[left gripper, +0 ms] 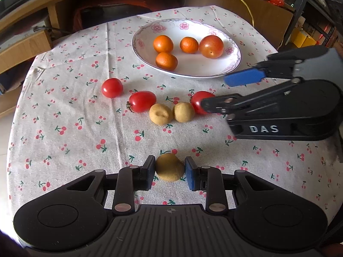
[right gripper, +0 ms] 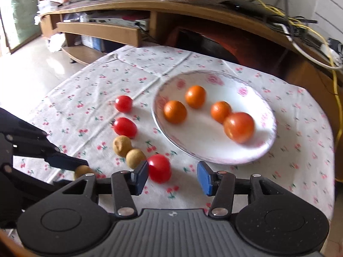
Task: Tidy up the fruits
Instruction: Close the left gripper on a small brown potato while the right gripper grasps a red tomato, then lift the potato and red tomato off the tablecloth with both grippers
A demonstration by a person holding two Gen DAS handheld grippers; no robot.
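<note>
The left gripper [left gripper: 169, 169] clamps a tan longan [left gripper: 169, 167] on the tablecloth [left gripper: 64, 111]. The right gripper [right gripper: 172, 177] gapes wide beside a red tomato [right gripper: 159, 168], near the plate [right gripper: 263, 150].

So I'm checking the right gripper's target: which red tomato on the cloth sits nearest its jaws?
The red tomato right against the right gripper, beside the two tan fruits. The other two red tomatoes lie farther off.

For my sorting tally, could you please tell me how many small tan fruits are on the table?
3. One tan fruit sits between the left tongs; the other two lie side by side on the tablecloth, between red tomatoes. None appears hidden.
</note>
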